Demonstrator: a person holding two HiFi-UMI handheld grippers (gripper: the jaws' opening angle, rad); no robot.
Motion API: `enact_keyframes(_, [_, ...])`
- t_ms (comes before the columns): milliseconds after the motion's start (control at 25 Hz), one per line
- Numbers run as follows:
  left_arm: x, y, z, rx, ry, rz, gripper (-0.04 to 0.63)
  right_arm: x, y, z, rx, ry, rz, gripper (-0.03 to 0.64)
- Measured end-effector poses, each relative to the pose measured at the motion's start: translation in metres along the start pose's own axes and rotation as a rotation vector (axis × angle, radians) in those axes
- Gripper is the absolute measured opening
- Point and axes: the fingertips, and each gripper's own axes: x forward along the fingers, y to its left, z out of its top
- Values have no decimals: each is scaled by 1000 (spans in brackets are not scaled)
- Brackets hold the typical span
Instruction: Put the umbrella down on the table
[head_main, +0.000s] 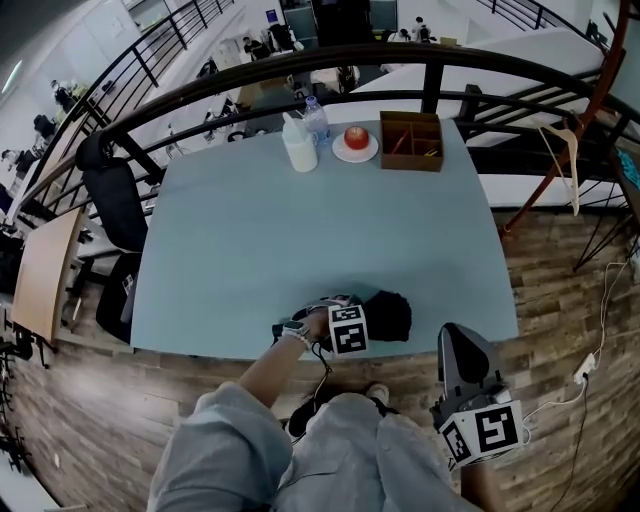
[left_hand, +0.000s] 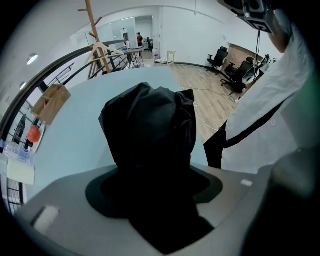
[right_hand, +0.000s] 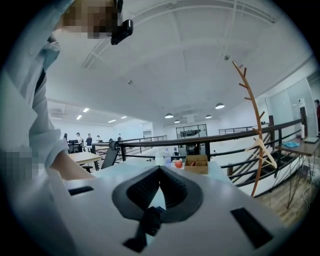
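The black folded umbrella (head_main: 388, 314) lies at the near edge of the light blue table (head_main: 300, 220), touching or just above it. My left gripper (head_main: 370, 322) is shut on its end, the marker cube on top. In the left gripper view the umbrella (left_hand: 150, 125) fills the space between the jaws of the left gripper (left_hand: 155, 172), its crumpled fabric pointing out over the table (left_hand: 65, 145). My right gripper (head_main: 456, 334) hangs off the table's near right corner, pointing up. In the right gripper view the right gripper (right_hand: 160, 170) has its jaw tips together, holding nothing.
At the table's far edge stand a white container (head_main: 299, 146), a water bottle (head_main: 316, 118), a red apple on a white plate (head_main: 356, 138) and a wooden box (head_main: 411, 140). A black chair (head_main: 114, 200) is at the left, a black railing (head_main: 300, 65) behind, a wooden coat stand (head_main: 575, 120) at the right.
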Motion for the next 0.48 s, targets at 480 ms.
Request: enact_keyframes(480, [-20,9,0,-28,-86,106,295,-3,10,2,-11,-10,48,-5])
